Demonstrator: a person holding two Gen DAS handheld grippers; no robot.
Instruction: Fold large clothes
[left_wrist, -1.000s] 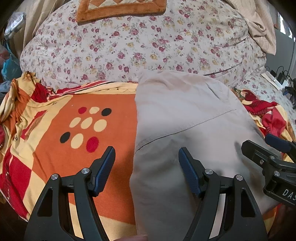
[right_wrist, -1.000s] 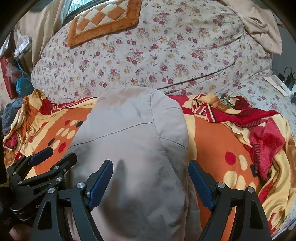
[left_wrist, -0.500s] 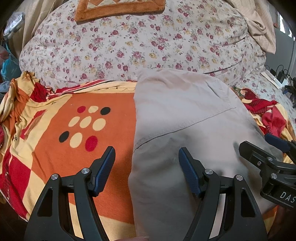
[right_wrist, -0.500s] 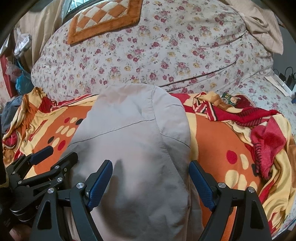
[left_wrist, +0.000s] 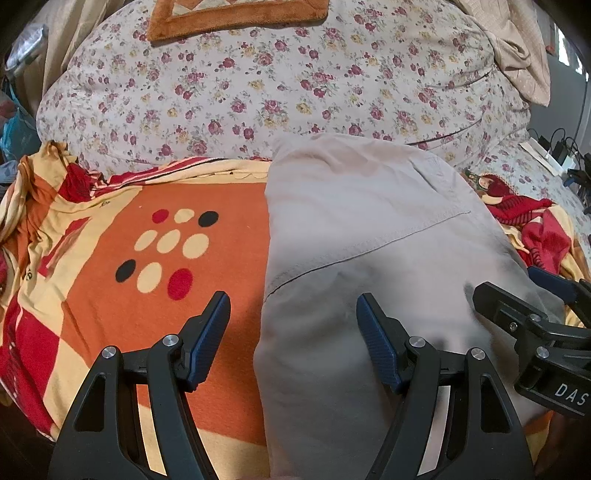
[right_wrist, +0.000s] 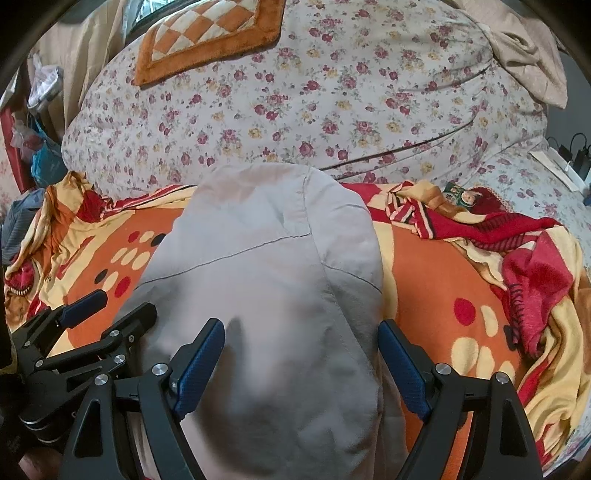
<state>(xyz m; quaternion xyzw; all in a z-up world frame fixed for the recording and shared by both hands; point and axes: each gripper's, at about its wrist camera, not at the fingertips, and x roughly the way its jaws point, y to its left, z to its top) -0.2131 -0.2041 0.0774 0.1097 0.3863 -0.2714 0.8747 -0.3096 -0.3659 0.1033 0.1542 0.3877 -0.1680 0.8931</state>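
A large grey-beige garment (left_wrist: 369, 236) lies folded lengthways on an orange patterned blanket (left_wrist: 110, 295). It also shows in the right wrist view (right_wrist: 266, 280). My left gripper (left_wrist: 293, 314) is open and empty, hovering above the garment's left edge near its near end. My right gripper (right_wrist: 301, 339) is open and empty above the garment's right side. Each gripper shows in the other's view: the right gripper (left_wrist: 532, 317) at the right edge, the left gripper (right_wrist: 85, 321) at the lower left.
A big floral duvet (left_wrist: 277, 81) rises behind the garment, with an orange checked cushion (right_wrist: 210, 37) on top. A bunched red and yellow blanket fold (right_wrist: 517, 258) lies to the right. Cables and chargers (left_wrist: 561, 147) sit at far right.
Both grippers have stayed open and shifted only slightly; the garment looks a little further away in both views, so the grippers have drawn back or risen a little.
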